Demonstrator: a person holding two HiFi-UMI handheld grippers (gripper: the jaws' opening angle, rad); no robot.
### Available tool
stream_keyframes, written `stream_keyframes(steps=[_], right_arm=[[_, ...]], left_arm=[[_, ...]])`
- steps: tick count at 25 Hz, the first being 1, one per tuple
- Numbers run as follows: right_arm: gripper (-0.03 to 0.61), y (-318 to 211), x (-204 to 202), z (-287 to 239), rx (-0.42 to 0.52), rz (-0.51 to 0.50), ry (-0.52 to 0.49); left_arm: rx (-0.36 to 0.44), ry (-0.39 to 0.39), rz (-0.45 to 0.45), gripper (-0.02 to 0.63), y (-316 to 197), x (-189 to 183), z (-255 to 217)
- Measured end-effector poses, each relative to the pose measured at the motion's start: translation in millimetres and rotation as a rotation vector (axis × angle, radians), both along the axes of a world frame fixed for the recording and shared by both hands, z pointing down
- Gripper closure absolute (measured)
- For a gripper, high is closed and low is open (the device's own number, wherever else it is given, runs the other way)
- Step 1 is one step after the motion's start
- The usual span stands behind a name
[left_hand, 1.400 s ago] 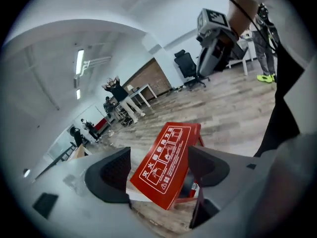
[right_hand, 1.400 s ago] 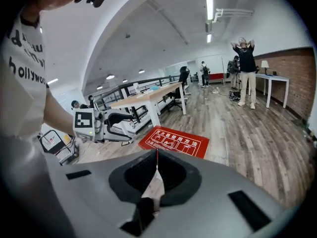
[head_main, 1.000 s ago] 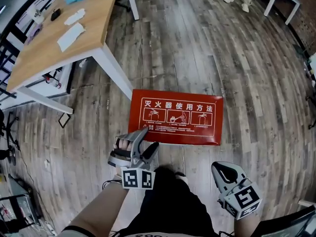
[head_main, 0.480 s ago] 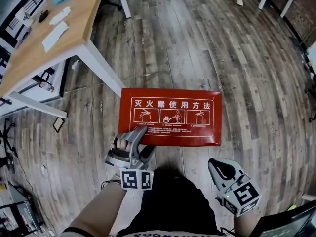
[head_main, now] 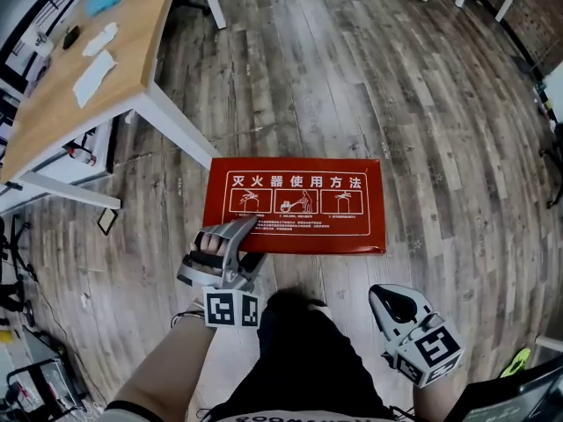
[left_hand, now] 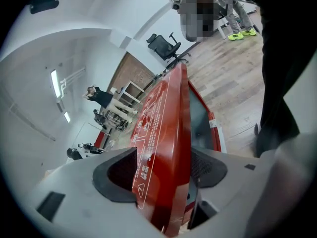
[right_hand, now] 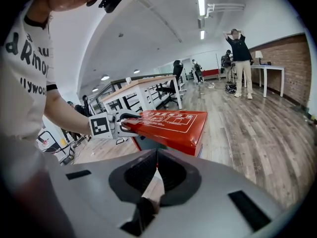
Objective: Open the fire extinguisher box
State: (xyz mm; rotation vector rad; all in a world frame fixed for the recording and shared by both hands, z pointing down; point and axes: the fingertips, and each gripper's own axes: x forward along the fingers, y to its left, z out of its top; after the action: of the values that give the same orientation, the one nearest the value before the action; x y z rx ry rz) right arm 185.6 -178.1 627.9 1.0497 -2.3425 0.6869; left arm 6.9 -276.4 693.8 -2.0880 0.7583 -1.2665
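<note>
two tongs: your left tongs (head_main: pixel 253 236) have just been closing and grip the near edge of the red fire extinguisher box lid (head_main: pixel 295 202); your right tongs (head_main: pixel 391 301) are pressed together, empty.

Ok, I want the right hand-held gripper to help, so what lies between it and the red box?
Bare wooden floor only, from right hand-held gripper to red box, in the head view.

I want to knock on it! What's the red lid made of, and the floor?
Red lid: probably painted sheet metal. It is glossy, with a thin folded edge and white printed pictures. Floor: wood-look planks, matte grey-brown with grain. Whether real wood or laminate, can't tell.
</note>
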Motion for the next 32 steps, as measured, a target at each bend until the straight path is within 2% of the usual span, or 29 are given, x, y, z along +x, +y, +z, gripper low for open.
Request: stream_keyframes(steps=[4,7,10,11,15,21,32], right_arm=[[0.568,-3.4,5.5,-33.4,-0.013,0.049,-0.044],[0.568,-10.7,6.8,-63.7,-0.009,0.049,-0.064],[0.568,-15.1,12.5,-92.4,0.008,0.050,-0.047],[0.566,-15.8,15.7,-101.4,0.010,0.058,-0.045],[0.568,-19.8,34.0,-132.5,0.022,0.100,-0.049],[0.568,-33.9,48.4,-162.1,0.027,0.193,-0.054],[0.568,-95.0,4.2,-193.4,0.043,0.282,-0.077]], left_arm=[[-0.004,0.007,-0.010,0.311,-8.9,-2.4,-41.0],[-0.040,0.053,-0.064,0.317,-27.5,-9.5,-73.3],[-0.111,0.066,-0.089,0.379,-40.9,-10.5,-88.4],[-0.131,0.052,-0.082,0.403,-44.0,-9.9,-91.0],[-0.188,0.013,-0.051,0.434,-57.3,-9.1,-104.9],[-0.266,-0.037,0.055,0.503,-81.0,-6.9,-120.0],[-0.470,0.043,0.167,0.526,-140.5,-10.0,-135.4]])
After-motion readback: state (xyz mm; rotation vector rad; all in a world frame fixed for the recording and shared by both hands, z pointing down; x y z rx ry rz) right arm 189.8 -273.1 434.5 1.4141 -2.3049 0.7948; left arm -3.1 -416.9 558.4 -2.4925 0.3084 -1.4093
